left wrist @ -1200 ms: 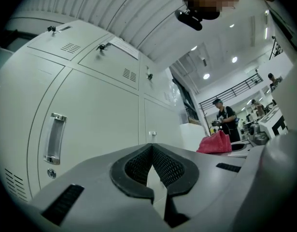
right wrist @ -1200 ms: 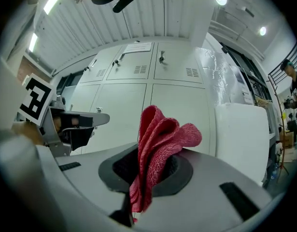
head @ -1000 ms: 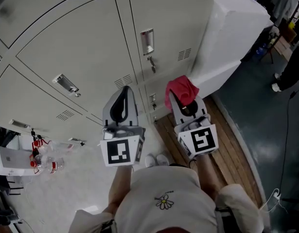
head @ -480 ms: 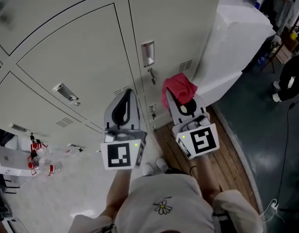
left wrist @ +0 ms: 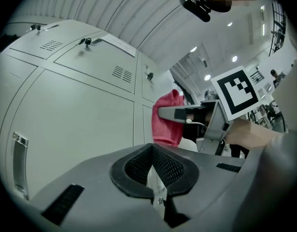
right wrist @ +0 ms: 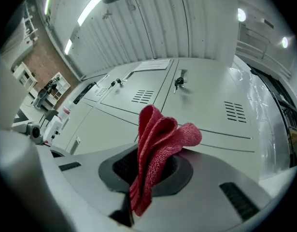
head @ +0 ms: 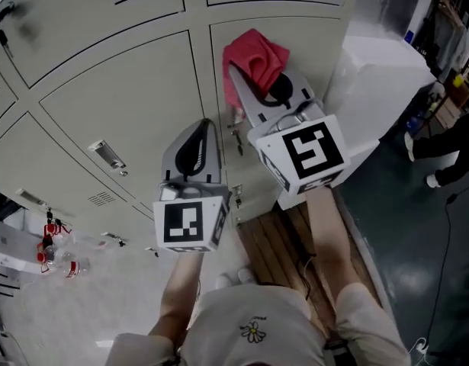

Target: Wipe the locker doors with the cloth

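In the head view your right tool (head: 242, 73) points at a locker door (head: 310, 44) with the red cloth (head: 254, 56) bunched at its tip and your left tool (head: 197, 130) just beside it, the left gripper view has its jaws closed on nothing, and the right gripper view has them pinching the cloth.

The cloth (head: 254, 58) is red terry, bunched into loose folds and pinched in the right gripper (right wrist: 147, 170), its crumpled end sticking out past the jaws. It sits close in front of the pale grey locker doors (head: 120, 105). These are all closed, with slotted vents and recessed handles. Whether the cloth touches them is unclear.
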Demonstrator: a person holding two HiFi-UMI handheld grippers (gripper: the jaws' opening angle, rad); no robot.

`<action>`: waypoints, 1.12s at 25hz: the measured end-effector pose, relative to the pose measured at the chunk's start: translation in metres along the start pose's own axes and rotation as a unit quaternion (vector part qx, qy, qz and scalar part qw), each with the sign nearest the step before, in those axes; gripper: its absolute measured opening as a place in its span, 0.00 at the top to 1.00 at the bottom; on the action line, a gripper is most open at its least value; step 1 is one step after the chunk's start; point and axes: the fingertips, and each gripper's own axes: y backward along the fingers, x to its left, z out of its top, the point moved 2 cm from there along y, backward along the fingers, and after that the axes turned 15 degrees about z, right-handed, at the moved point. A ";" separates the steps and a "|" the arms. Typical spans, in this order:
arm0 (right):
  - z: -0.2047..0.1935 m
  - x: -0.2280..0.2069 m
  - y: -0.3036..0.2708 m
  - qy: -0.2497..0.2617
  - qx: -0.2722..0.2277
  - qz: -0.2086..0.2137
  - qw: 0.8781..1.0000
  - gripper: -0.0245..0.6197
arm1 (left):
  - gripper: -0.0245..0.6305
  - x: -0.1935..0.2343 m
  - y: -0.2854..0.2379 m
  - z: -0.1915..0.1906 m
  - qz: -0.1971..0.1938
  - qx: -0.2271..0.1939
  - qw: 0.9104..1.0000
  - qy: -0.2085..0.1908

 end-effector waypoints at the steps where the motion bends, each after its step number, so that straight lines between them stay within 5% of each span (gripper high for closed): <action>1: 0.003 -0.003 -0.006 0.005 0.000 0.002 1.000 0.91 | 0.94 0.000 -0.003 0.003 0.000 -0.001 1.000 0.002; 19: 0.011 -0.021 -0.042 0.037 0.011 -0.009 0.999 0.91 | 0.94 -0.002 -0.025 0.019 -0.003 -0.026 1.000 -0.005; 28: -0.017 -0.080 0.004 0.045 0.052 -0.083 0.994 0.91 | 0.94 -0.012 -0.031 0.020 -0.011 -0.030 0.999 -0.003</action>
